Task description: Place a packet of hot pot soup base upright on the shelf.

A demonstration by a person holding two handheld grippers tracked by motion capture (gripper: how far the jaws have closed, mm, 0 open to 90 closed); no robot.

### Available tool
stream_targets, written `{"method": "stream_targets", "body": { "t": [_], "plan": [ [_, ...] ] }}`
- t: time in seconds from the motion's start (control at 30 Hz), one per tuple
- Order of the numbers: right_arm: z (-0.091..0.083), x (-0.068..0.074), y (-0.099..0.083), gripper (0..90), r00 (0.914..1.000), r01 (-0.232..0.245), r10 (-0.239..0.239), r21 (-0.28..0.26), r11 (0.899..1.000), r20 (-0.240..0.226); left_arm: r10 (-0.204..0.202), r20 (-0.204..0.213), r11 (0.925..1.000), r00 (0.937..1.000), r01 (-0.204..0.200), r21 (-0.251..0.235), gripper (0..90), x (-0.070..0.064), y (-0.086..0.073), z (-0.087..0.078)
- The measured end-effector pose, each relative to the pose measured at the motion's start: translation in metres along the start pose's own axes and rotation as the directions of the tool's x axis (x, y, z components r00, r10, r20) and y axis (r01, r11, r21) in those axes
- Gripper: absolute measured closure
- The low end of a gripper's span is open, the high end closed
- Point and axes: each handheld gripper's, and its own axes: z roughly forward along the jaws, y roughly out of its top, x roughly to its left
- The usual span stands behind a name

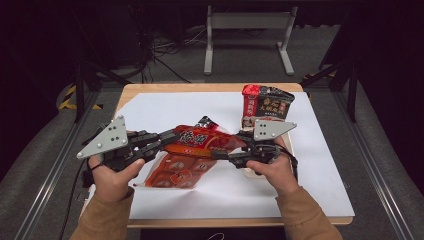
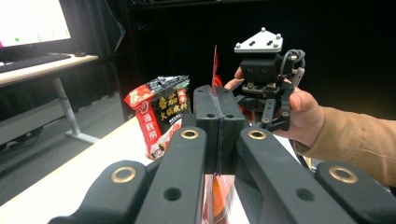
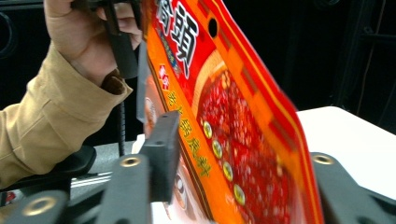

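Over the white sheet covering the wooden table [image 1: 320,150], both grippers have hold of the same glossy red-and-orange foil food pouch [image 1: 197,147], lifted a bit off the surface between them. From the high view you see the left gripper [image 1: 167,140] biting the pouch's left end and the right gripper [image 1: 225,154] at its right end, with a second packet, a red-and-black standing food pouch [image 1: 265,106], upright behind near the far edge.

The left gripper view adds what that misses: its jaws pressed together with just the pouch's thin edge squeezed between them, seen side-on, and the other hand's gripper beyond. The right gripper view gets the printed face up close, jaws either side of the pouch, pinching it.
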Motion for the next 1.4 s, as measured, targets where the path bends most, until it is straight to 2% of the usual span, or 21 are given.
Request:
{"method": "stream_targets", "body": {
  "t": [0.07, 0.2, 0.27, 0.5, 0.83, 1.07, 1.3, 1.4],
  "plan": [
    [0.001, 0.0, 0.001, 69.8, 0.9999, 0.005, -0.005, 0.003, 1.0, -0.01, 0.001, -0.001, 1.0, 1.0, -0.001, -0.001, 90.0, 0.001, 0.0, 0.0],
    [0.002, 0.001, 0.007, 85.5, 0.9991, 0.025, -0.025, 0.0, 1.0, -0.035, -0.009, -0.002, 0.9999, 1.0, 0.009, -0.006, 90.0, 0.004, -0.002, -0.001],
    [0.001, 0.002, 0.009, 89.0, 0.9986, 0.033, -0.033, 0.004, 0.999, -0.041, -0.018, 0.003, 0.9998, 0.9998, 0.018, -0.009, 90.0, 0.006, -0.003, -0.001],
    [-0.005, 0.006, 0.019, 89.4, 0.9989, 0.046, -0.046, 0.003, 0.999, -0.002, -0.024, 0.0, 0.9996, 0.9997, 0.024, -0.017, 90.0, 0.009, -0.005, -0.001],
    [-0.012, 0.009, 0.035, 89.5, 0.9989, 0.039, -0.039, 0.013, 0.999, 0.026, -0.042, 0.006, 0.999, 0.9991, 0.042, -0.012, 90.0, 0.015, -0.01, 0.0],
    [-0.012, 0.011, 0.041, 89.5, 0.9984, 0.042, -0.043, 0.022, 0.999, 0.037, -0.051, 0.002, 0.9987, 0.9987, 0.051, -0.008, 90.0, 0.019, -0.012, -0.001],
    [-0.012, 0.012, 0.05, 89.5, 0.9977, 0.047, -0.049, 0.037, 0.998, 0.047, -0.043, -0.006, 0.999, 0.9991, 0.043, 0.008, 86.5, 0.02, -0.014, 0.001],
    [-0.013, 0.012, 0.055, 89.5, 0.9978, 0.05, -0.052, 0.047, 0.998, 0.042, -0.043, -0.017, 0.9991, 0.9989, 0.043, 0.004, 82.2, 0.02, -0.015, 0.002]
  ]
}}
